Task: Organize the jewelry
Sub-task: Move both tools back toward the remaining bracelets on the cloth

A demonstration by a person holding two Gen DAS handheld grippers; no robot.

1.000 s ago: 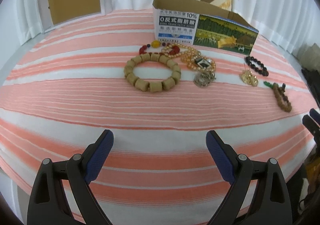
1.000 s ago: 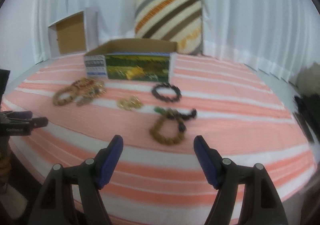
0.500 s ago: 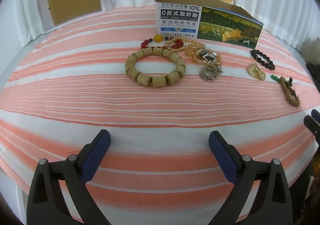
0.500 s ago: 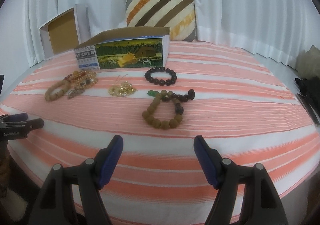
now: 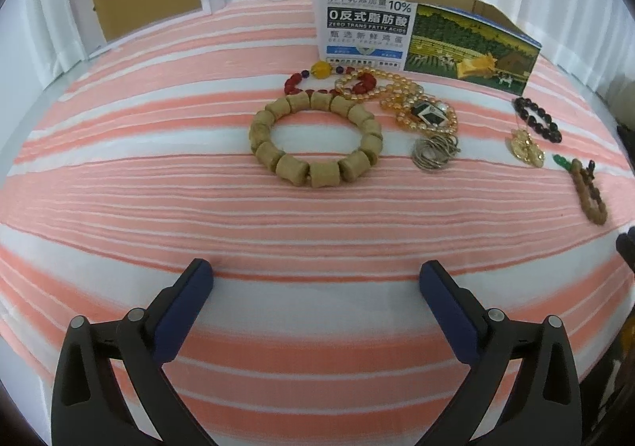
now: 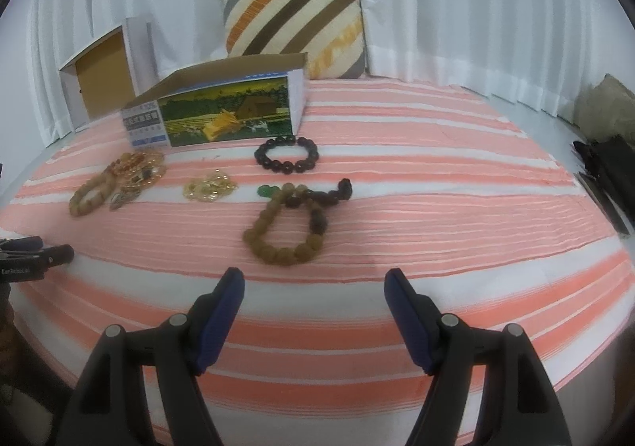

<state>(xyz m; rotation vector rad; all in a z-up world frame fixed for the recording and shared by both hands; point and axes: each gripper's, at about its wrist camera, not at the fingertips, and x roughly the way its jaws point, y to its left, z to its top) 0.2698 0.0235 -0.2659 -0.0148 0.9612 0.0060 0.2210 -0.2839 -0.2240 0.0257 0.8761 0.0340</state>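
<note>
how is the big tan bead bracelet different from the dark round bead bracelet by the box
The tan bracelet is strung from chunky barrel-shaped, matte, light wooden-looking beads; the dark bracelet has round, glossy, near-black beads. The tan one lies at the left end of the jewelry, touching the pile of red and amber strands; the dark one lies apart from the rest, close to the printed box. Both lie flat as closed loops on the striped cloth, untouched by either gripper.

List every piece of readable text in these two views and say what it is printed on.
"10%": printed carton, top line, after Chinese characters.
"0反式脂肪酸": same panel, large white lettering.
"ZERO TRANS FATTY ACIDS": beneath that.
Smaller lines lower on the panel: too blurred to read.
Left gripper lettering in right wrist view: too blurred.
</note>
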